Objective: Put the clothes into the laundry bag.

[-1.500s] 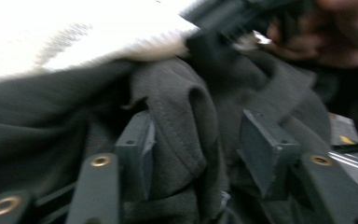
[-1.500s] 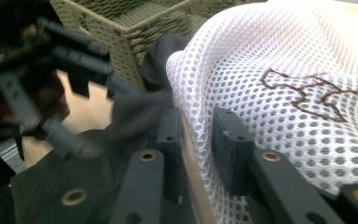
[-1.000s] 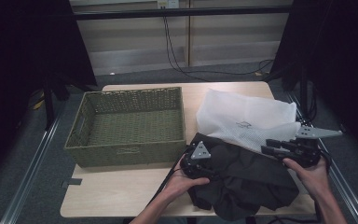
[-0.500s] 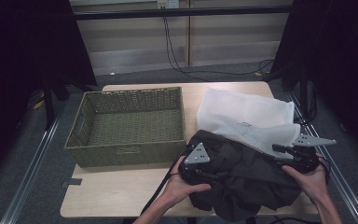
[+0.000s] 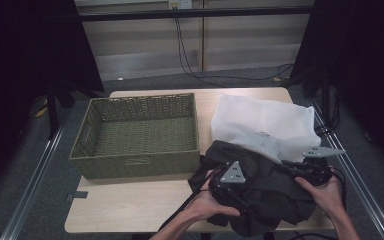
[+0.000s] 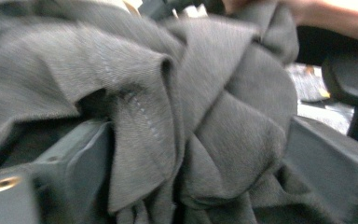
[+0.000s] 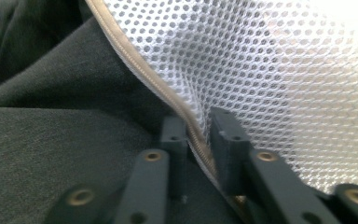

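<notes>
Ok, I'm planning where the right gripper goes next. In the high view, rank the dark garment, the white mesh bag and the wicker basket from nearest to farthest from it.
From the right gripper:
1. White mesh bag, its zipped edge between the jaws.
2. Dark garment, just beside and below; nearly as close.
3. Wicker basket, far across on the table's left.

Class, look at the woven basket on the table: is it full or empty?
Empty. In the high view the woven basket shows its bare woven floor, while the dark garment and white mesh bag lie beside it on the table.
</notes>
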The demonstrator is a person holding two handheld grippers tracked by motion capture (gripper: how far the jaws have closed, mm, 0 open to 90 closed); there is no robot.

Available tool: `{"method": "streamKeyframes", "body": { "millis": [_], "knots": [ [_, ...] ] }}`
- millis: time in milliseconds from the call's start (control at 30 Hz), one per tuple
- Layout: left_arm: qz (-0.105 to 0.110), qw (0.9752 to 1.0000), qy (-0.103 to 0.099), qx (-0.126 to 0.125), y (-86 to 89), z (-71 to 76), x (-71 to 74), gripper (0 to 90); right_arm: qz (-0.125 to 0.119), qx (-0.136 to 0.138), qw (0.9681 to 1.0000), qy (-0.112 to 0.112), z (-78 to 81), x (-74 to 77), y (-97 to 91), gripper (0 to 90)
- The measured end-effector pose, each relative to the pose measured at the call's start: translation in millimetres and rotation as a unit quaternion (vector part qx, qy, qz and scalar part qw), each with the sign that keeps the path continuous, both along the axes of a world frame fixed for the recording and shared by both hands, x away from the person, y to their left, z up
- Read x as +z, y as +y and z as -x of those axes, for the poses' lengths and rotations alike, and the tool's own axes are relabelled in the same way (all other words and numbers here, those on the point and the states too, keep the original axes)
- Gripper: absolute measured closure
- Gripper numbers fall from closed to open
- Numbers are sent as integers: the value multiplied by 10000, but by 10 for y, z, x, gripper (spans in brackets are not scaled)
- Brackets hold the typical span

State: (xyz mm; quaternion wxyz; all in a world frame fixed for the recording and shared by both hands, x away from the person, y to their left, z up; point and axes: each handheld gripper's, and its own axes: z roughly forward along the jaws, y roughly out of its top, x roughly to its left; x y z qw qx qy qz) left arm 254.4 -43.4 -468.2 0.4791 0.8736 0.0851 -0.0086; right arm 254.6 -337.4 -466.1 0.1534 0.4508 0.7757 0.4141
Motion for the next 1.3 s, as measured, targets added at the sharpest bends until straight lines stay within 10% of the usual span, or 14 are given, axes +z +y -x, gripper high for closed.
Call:
{"method": "streamKeyframes", "body": {
  "millis": [167,267,400,533,733,933,1300],
  "knots": [
    [-472,9988,18,-91,-62,-2,-223,0,-179,-21,9998,-2,17,4,-13,857],
    [-861,9956,-367,101,-106,44,-373,1,-266,-12,9996,13,24,-2,-1,861],
    [-907,9899,-843,695,-99,70,-352,236,-350,-4,9994,34,46,10,13,862],
    [-738,9893,-884,897,-48,-9,-343,611,-437,83,9990,-30,92,68,47,866],
    [31,9943,-40,1064,119,-183,-150,696,-607,296,9975,-204,125,283,133,871],
    [659,9897,239,1250,188,-360,124,701,-694,598,9946,-479,100,662,320,874],
    [1006,9769,424,1838,74,-602,369,701,-769,1175,9867,-820,-35,1077,766,875]
  ]
}}
